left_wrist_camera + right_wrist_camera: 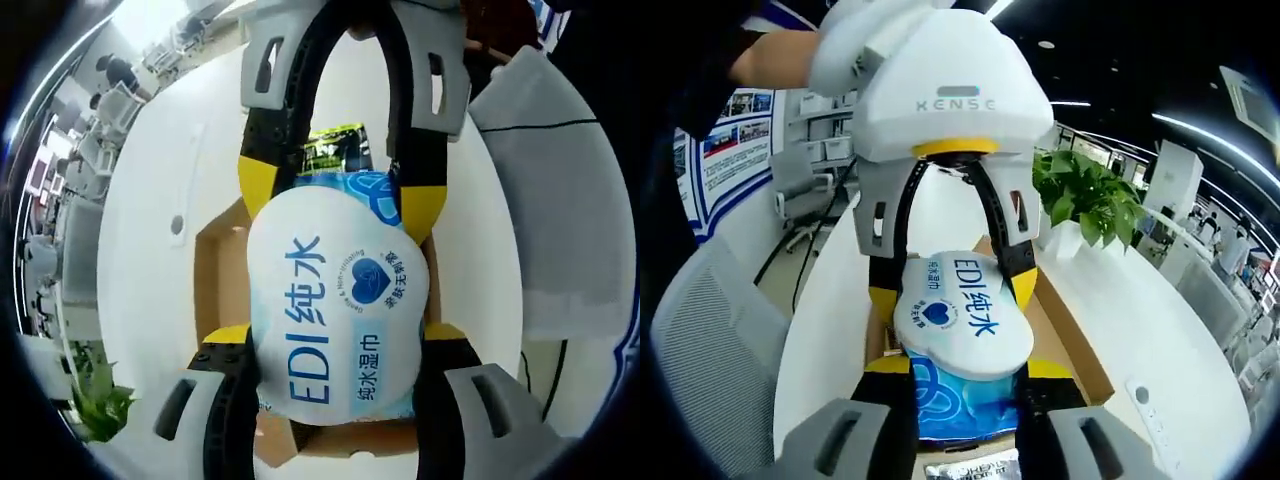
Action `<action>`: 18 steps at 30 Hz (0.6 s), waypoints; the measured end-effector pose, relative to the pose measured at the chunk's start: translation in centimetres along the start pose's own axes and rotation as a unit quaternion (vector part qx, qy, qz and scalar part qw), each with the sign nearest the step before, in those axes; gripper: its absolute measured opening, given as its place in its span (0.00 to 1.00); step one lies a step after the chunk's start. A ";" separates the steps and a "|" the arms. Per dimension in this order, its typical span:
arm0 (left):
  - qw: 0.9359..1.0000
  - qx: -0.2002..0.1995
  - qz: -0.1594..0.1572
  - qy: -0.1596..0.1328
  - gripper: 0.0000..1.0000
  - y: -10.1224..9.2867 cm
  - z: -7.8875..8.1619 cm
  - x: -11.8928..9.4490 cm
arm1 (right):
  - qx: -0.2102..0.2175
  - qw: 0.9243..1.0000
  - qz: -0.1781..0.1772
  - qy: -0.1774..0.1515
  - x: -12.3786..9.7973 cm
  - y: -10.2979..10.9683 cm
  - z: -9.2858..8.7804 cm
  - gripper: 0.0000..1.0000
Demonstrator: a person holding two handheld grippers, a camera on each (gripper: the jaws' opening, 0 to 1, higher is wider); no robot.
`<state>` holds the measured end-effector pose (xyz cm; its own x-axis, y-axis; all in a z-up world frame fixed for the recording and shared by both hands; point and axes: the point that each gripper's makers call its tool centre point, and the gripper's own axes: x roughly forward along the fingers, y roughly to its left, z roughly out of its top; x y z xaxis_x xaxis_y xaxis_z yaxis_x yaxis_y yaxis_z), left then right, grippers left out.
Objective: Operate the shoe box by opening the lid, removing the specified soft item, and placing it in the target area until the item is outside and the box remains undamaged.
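A soft white-and-blue wet-wipes pack printed "EDI" hangs over the open brown shoe box. My left gripper is shut on its white end, yellow tips pressed to both sides. My right gripper comes in from the far side and is shut on the blue end. In the right gripper view the wet-wipes pack lies between my right gripper at the bottom and my left gripper above, over the shoe box. The box floor is mostly hidden under the pack.
A black packet with green print lies beyond the pack; a silver packet shows at the bottom edge. The box stands on a white table. A grey chair and a potted plant flank it.
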<state>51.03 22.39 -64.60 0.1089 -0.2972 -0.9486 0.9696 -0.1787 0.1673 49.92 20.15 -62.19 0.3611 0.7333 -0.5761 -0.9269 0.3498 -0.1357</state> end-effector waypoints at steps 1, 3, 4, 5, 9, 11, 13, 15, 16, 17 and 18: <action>1.000 0.001 -0.001 0.000 0.62 0.0 0.4 0.2 | 0.000 1.000 -0.001 0.000 -0.3 -0.1 -0.2 0.31; 1.000 0.004 -0.001 -0.001 0.62 0.1 1.0 0.3 | 0.001 1.000 -0.003 0.000 -0.8 -0.2 -0.6 0.31; 1.000 0.004 -0.002 -0.001 0.62 0.1 1.2 0.4 | 0.002 1.000 -0.003 0.000 -0.9 -0.2 -0.8 0.31; 1.000 0.005 -0.002 -0.002 0.62 0.1 1.6 0.5 | 0.003 1.000 -0.003 0.000 -1.2 -0.3 -1.0 0.31; 1.000 0.005 -0.004 -0.004 0.62 0.1 2.7 0.8 | 0.003 1.000 -0.003 0.003 -2.1 -0.5 -1.6 0.31; 1.000 0.004 -0.004 -0.007 0.62 0.1 3.3 1.0 | 0.002 1.000 -0.003 0.006 -2.6 -0.6 -1.9 0.31; 1.000 0.005 -0.005 -0.008 0.62 0.1 3.8 1.2 | 0.003 1.000 -0.004 0.008 -3.1 -0.7 -2.3 0.31; 1.000 0.007 -0.004 -0.008 0.62 0.2 4.4 1.4 | 0.002 1.000 -0.007 0.009 -3.5 -0.8 -2.6 0.31; 1.000 0.008 -0.005 -0.009 0.62 0.2 4.7 1.5 | 0.002 1.000 -0.007 0.010 -3.7 -0.9 -2.8 0.31; 1.000 0.008 -0.005 -0.009 0.62 0.2 5.0 1.6 | 0.003 1.000 -0.008 0.010 -4.0 -1.0 -3.0 0.31; 1.000 0.008 -0.005 -0.010 0.62 0.2 5.2 1.6 | 0.004 1.000 -0.008 0.010 -4.2 -1.0 -3.2 0.31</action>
<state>50.25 16.95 -64.70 0.0945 -0.3138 -0.9448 0.9668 -0.1974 0.1622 49.01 14.87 -62.20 0.3745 0.7156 -0.5896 -0.9199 0.3664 -0.1396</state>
